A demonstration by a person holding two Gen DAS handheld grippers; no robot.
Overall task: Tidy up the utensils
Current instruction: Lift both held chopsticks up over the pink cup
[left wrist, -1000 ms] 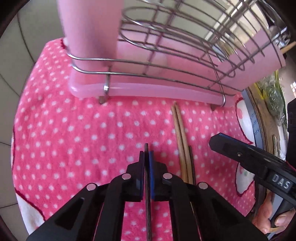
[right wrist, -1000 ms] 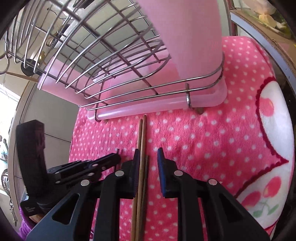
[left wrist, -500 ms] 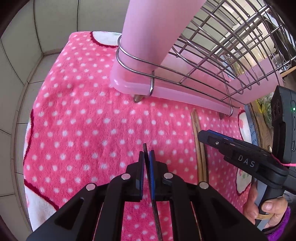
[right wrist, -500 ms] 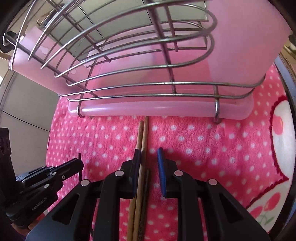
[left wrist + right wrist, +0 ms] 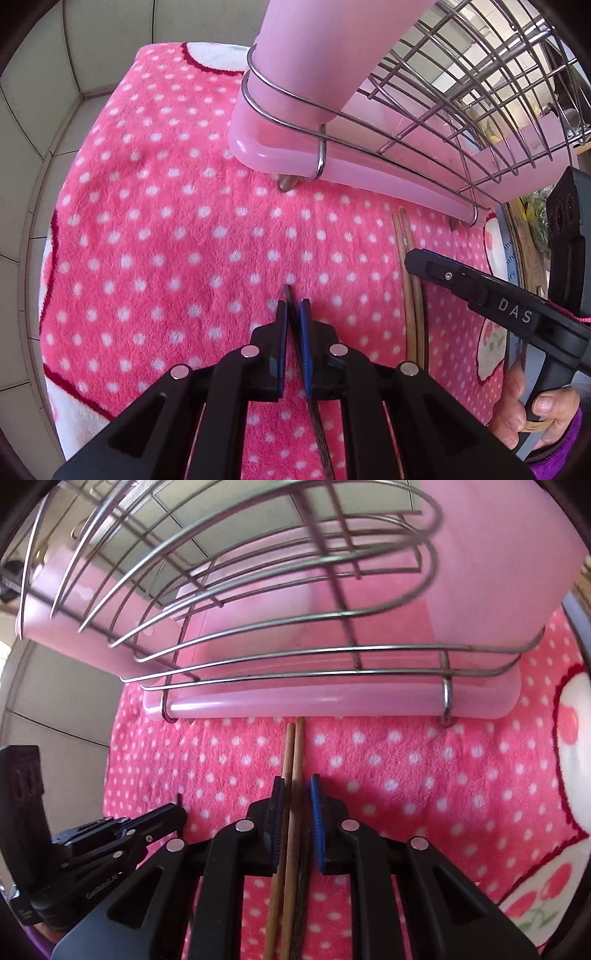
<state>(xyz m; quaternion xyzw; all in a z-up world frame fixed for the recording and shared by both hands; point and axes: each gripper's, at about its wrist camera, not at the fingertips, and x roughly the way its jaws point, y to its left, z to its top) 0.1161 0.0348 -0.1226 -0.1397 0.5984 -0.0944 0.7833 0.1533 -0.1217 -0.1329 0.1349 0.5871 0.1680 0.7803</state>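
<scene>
Chopsticks on a pink dotted towel (image 5: 155,236) before a wire dish rack (image 5: 436,122).

The left gripper (image 5: 293,317) pinches one dark chopstick (image 5: 317,424) well in front of the rack; the right gripper (image 5: 297,805) stands spread around two wooden chopsticks (image 5: 293,753) whose tips reach the rack's pink tray (image 5: 332,705).

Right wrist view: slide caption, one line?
Right gripper open around chopsticks on a pink dotted towel, dish rack just ahead.

Fluffy cloth mat (image 5: 177,236), shiny wire rack (image 5: 295,653), wooden chopsticks (image 5: 293,753).
</scene>
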